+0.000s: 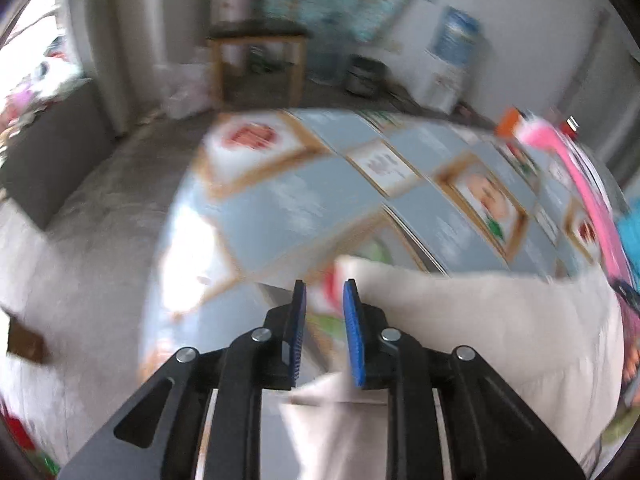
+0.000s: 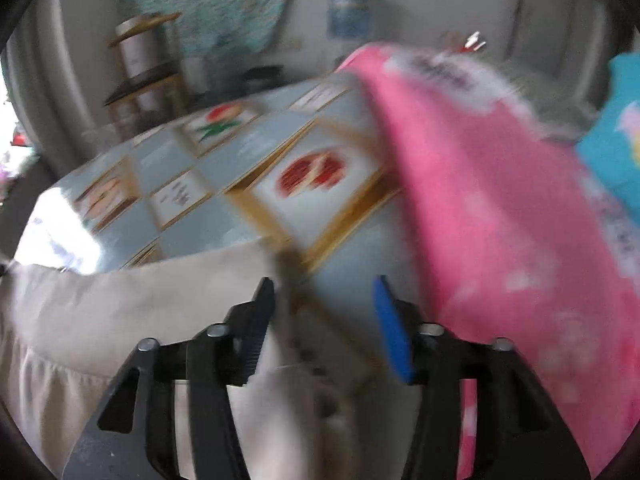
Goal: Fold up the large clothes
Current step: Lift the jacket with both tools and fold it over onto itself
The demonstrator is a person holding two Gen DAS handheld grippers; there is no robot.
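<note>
Lying on the patterned tablecloth [image 1: 280, 200], the beige garment [image 1: 480, 320] spreads beneath both grippers. The left gripper [image 1: 325, 292] has its jaws narrowly parted, nothing between; the right gripper [image 2: 324, 292] gapes wide. Only the right wrist view shows the pink garment [image 2: 500, 220] broadly; a wooden stand [image 1: 256, 64] stands behind.

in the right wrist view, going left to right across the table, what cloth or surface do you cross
Beige fabric garment → glossy grey-blue tablecloth with framed fruit pictures → bright pink patterned garment → teal garment at the right edge.
</note>
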